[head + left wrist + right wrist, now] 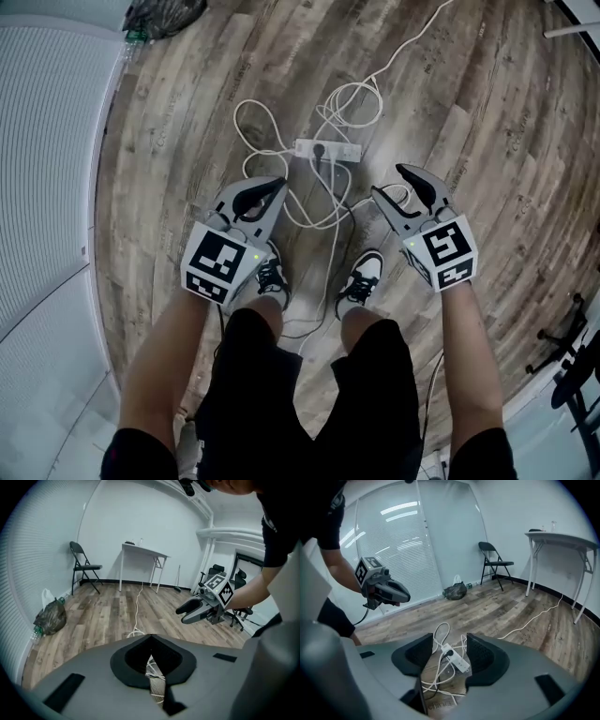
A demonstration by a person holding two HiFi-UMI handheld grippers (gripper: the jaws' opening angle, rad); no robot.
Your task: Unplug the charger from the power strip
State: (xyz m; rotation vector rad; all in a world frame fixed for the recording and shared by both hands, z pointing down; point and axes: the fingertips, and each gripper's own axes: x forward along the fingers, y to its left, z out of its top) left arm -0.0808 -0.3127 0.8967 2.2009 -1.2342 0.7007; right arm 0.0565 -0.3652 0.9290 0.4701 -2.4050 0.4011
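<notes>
A white power strip [327, 150] lies on the wood floor ahead of my feet, with a black charger plug [319, 152] seated in it and a dark cord running toward me. White cables [272, 141] loop around it. My left gripper [279, 184] hangs above the floor at the left, its jaws together and empty. My right gripper [388, 180] hangs at the right with its jaws apart and nothing between them. In the right gripper view the power strip [458, 660] and plug [450, 653] show through the open gap of the right gripper [450, 639]. The left gripper [151, 637] shows only a slit.
A black bag [164, 14] sits by the blinds-covered glass wall at the far left. A folding chair [82, 564] and a white table [140, 550] stand against the back wall, office chairs [239, 581] at the right. My shoes [361, 277] are just behind the cables.
</notes>
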